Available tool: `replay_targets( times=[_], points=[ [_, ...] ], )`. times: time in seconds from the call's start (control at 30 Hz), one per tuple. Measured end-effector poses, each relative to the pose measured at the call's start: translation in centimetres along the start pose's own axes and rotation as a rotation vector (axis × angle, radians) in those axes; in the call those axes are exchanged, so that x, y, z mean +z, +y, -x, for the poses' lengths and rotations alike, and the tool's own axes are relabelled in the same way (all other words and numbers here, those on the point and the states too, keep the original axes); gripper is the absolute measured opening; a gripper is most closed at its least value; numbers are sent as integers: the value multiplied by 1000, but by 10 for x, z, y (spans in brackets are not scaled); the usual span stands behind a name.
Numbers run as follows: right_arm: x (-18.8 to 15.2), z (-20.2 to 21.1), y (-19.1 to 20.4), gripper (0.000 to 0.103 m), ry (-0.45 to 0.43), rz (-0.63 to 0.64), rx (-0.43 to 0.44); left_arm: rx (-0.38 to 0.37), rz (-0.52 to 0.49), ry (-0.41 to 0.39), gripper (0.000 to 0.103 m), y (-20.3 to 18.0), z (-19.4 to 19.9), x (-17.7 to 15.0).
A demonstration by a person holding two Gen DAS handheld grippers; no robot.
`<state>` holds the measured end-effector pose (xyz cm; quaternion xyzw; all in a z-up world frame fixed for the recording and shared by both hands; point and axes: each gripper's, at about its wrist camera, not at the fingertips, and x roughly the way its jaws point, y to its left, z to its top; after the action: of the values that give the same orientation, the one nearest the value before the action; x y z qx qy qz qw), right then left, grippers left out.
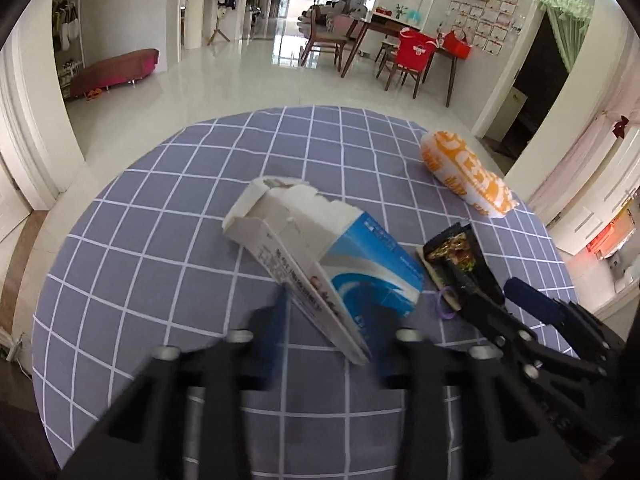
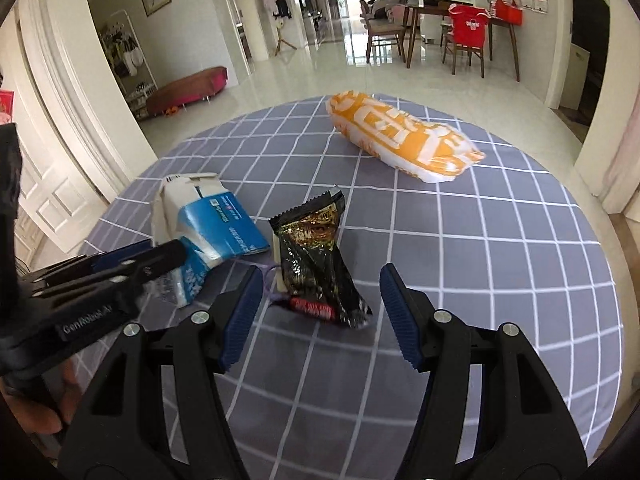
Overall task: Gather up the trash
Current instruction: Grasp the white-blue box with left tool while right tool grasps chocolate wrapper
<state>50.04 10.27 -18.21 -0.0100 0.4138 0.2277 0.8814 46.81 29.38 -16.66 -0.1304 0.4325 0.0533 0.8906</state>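
Note:
A torn blue and white carton (image 1: 320, 252) lies on the round checked tablecloth (image 1: 160, 216). My left gripper (image 1: 330, 312) has its two fingers on either side of the carton's near end; whether they press on it I cannot tell. The carton also shows in the right wrist view (image 2: 208, 232), with the left gripper (image 2: 132, 264) beside it. A black snack wrapper (image 2: 316, 264) lies between the open fingers of my right gripper (image 2: 322, 312). The wrapper (image 1: 456, 256) and the right gripper (image 1: 504, 292) show in the left wrist view. An orange and white bag (image 2: 400, 136) lies farther back.
A small purple band (image 1: 446, 304) lies by the wrapper. The table's far edge drops to a white tiled floor (image 1: 256, 64). A dining table with chairs (image 1: 404, 48) and a low pink bench (image 1: 116, 68) stand beyond.

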Motion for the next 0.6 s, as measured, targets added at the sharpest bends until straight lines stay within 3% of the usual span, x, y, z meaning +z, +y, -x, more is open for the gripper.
replay_targets(
  times=[0.1,0.27,0.6],
  points=[
    [1,-11,-1,39,27,18,1,22,-8,-21,8,1,3,-1],
    [-1,-6,4,25,14,41,-9,24,-16,-57,5,-2,14,-5],
    [-15,56,-20,23,-66,-34,38,-5,-60,-136,5,-31,67,-14]
  ],
)
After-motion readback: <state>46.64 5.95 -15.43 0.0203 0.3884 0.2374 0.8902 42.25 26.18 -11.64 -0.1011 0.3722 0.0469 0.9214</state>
